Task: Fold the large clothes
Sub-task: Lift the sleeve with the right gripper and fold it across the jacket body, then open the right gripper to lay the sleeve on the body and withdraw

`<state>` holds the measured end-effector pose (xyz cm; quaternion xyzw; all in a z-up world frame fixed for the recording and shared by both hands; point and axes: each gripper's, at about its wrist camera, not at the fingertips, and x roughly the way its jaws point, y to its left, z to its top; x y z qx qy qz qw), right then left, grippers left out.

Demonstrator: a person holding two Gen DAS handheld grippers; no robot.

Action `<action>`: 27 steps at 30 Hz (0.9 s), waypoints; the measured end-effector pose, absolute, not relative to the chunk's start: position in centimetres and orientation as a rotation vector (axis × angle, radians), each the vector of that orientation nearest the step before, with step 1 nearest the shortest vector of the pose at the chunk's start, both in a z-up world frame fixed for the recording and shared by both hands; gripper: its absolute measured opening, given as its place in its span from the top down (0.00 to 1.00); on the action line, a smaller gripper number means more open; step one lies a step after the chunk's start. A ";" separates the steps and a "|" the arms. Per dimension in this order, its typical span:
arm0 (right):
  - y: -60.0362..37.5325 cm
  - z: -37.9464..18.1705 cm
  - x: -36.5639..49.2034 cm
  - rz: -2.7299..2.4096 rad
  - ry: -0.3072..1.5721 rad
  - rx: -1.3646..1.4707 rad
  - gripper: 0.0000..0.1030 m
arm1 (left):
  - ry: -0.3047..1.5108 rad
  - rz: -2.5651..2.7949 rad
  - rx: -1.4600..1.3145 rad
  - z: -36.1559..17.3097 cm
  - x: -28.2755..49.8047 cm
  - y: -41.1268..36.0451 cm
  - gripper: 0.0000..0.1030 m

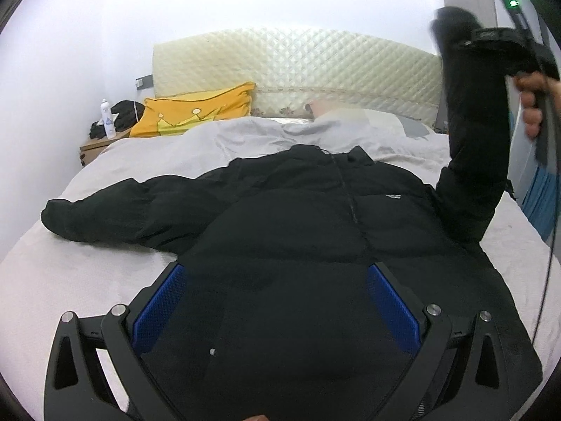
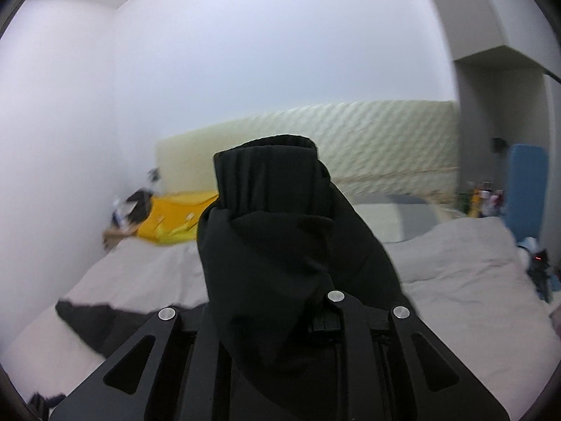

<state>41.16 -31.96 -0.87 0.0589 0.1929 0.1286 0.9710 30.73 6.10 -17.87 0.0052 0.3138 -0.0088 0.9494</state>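
Note:
A black puffer jacket (image 1: 298,217) lies front up on the bed (image 1: 70,280), zipper up the middle, one sleeve (image 1: 98,210) stretched out to the left. My left gripper (image 1: 277,273) is open, its blue pads (image 1: 161,301) spread above the jacket's lower hem. My right gripper (image 1: 498,40) is shut on the jacket's right sleeve (image 1: 470,133) and holds it lifted high above the bed. In the right wrist view the sleeve cuff (image 2: 273,182) sticks up out of the closed fingers and drapes over them, hiding the fingertips.
A quilted cream headboard (image 1: 298,59) stands at the far end. A yellow pillow (image 1: 196,112) and a grey pillow (image 1: 368,119) lie near it. A bedside table (image 1: 94,147) with a bottle and dark items is at far left. A blue object (image 2: 526,182) stands at right.

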 end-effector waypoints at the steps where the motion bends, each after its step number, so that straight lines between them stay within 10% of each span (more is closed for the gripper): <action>1: -30.2 -1.7 41.5 0.283 0.403 0.108 0.85 | 0.639 -0.014 0.009 -17.9 30.8 6.5 0.00; 23: -11.4 -24.0 44.5 0.504 0.809 -0.051 0.84 | 0.709 -0.002 -0.042 -21.0 32.9 9.8 0.00; 27: -11.7 -23.7 44.2 0.521 0.802 -0.033 0.68 | 0.726 -0.008 -0.039 -21.5 33.5 9.5 0.00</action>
